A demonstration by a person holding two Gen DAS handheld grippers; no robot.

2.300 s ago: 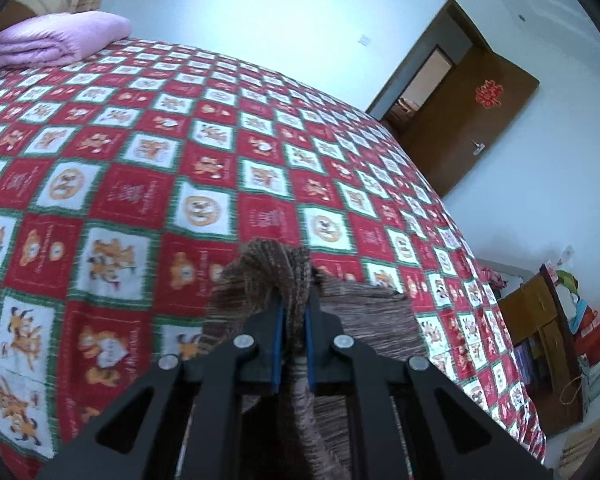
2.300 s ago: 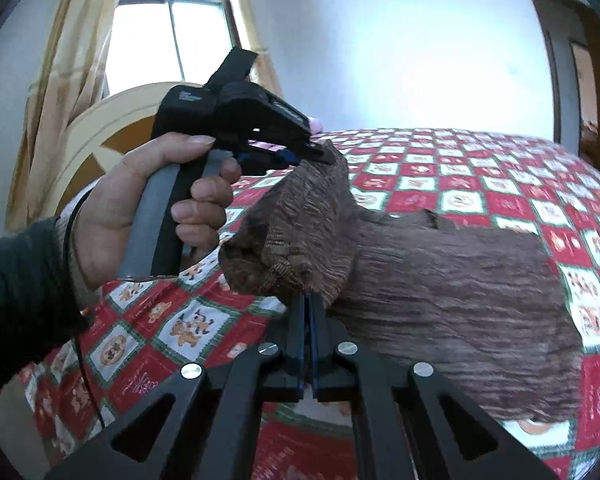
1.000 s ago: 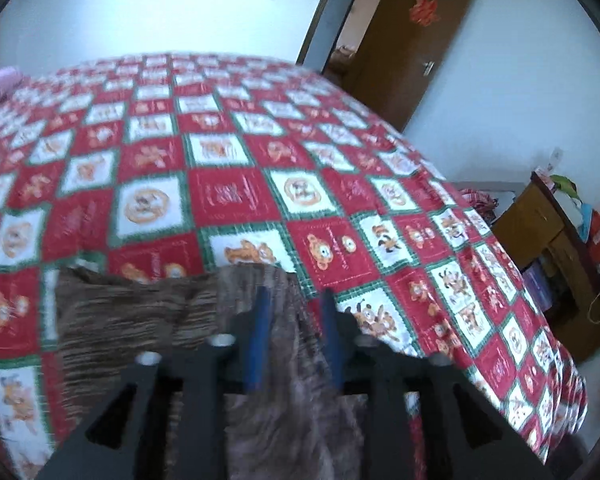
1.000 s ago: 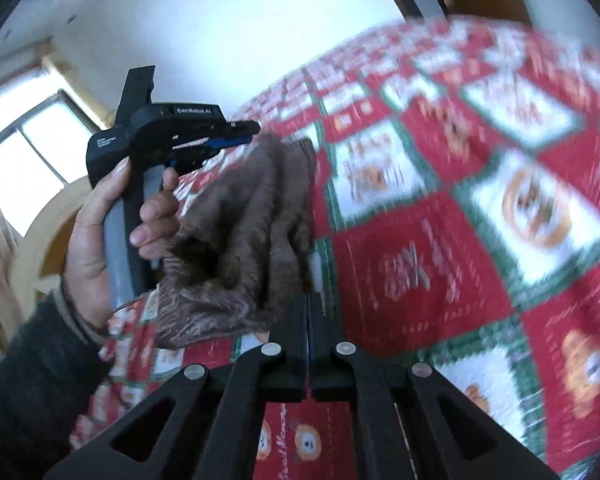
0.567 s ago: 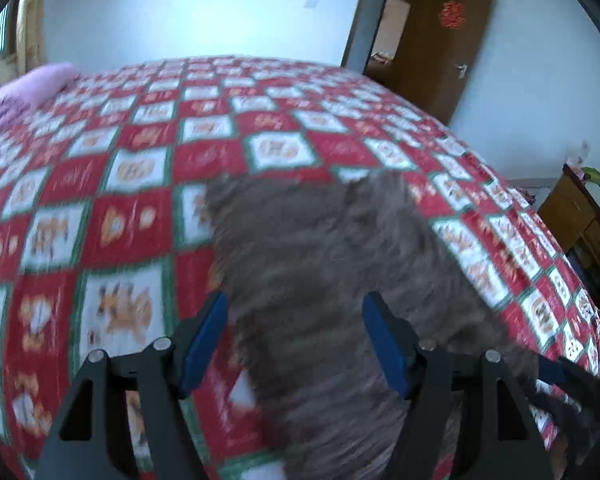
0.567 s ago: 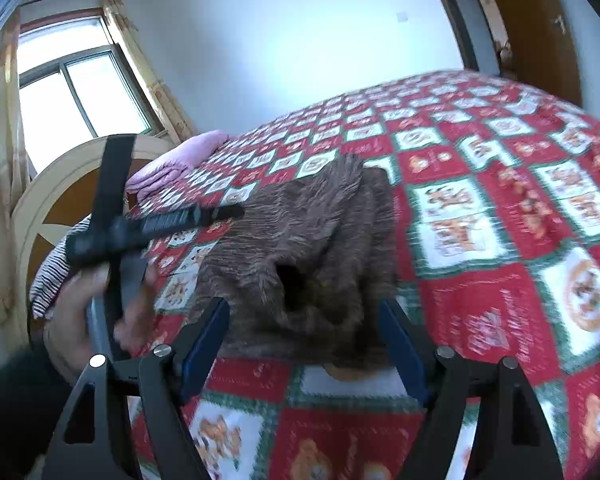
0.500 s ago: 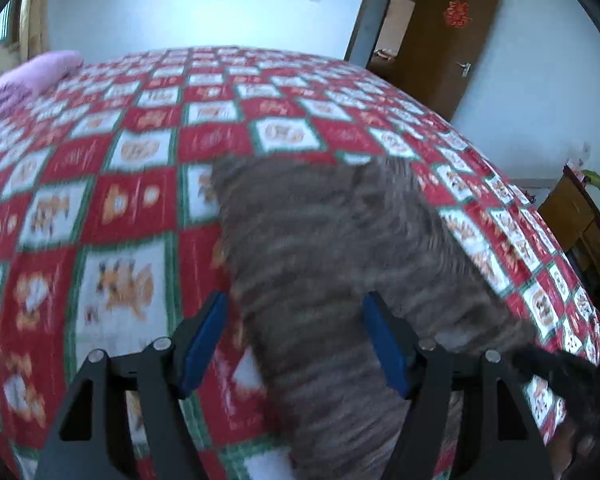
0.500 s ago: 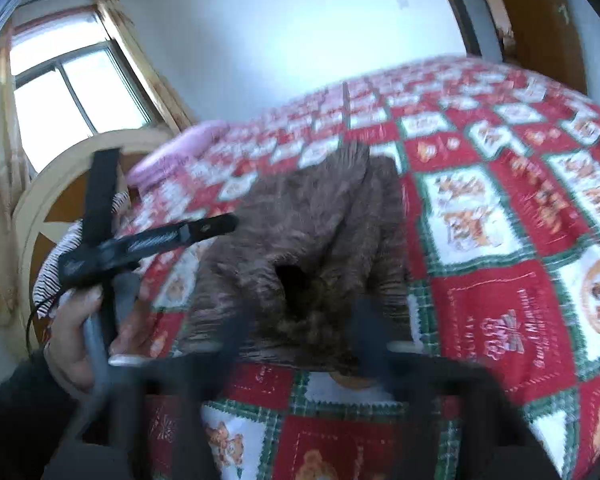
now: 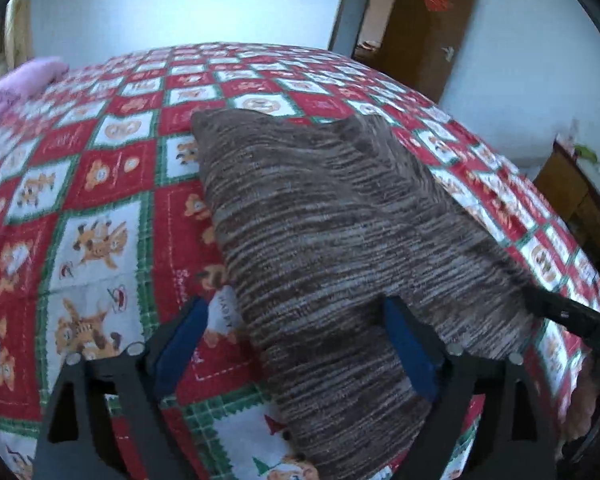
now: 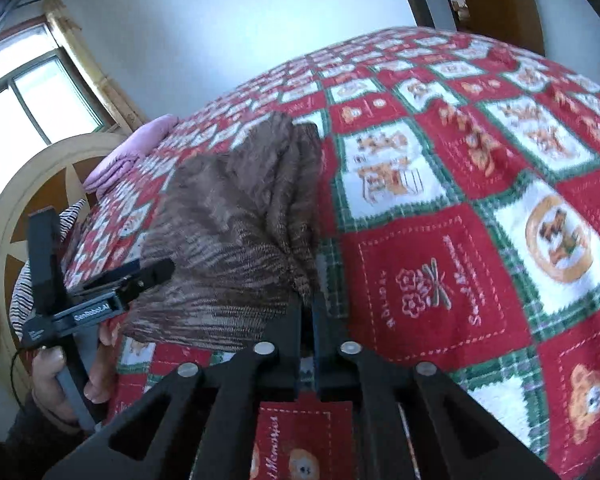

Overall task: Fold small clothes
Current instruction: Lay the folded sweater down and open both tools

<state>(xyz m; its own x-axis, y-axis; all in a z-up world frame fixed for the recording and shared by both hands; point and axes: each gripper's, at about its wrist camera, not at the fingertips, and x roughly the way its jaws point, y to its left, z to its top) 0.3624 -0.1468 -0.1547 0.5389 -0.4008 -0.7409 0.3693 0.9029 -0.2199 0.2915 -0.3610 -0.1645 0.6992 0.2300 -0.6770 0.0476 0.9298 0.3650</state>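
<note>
Brown striped knit garment point(image 9: 328, 240) lies folded on the red checked bedspread point(image 9: 100, 152); letting go cleanly and lifting straight off should keep the fold flat. Left tongs point(image 9: 296, 344) are opening wide, straddling its near edge without pressing; right tongs point(image 10: 309, 312), nearly together, are parting at its corner.

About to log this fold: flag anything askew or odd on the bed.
The brown knit garment lies folded but uneven on the patterned bedspread; in the right wrist view its near end is bunched and puckered, not flat. No damage shows.
</note>
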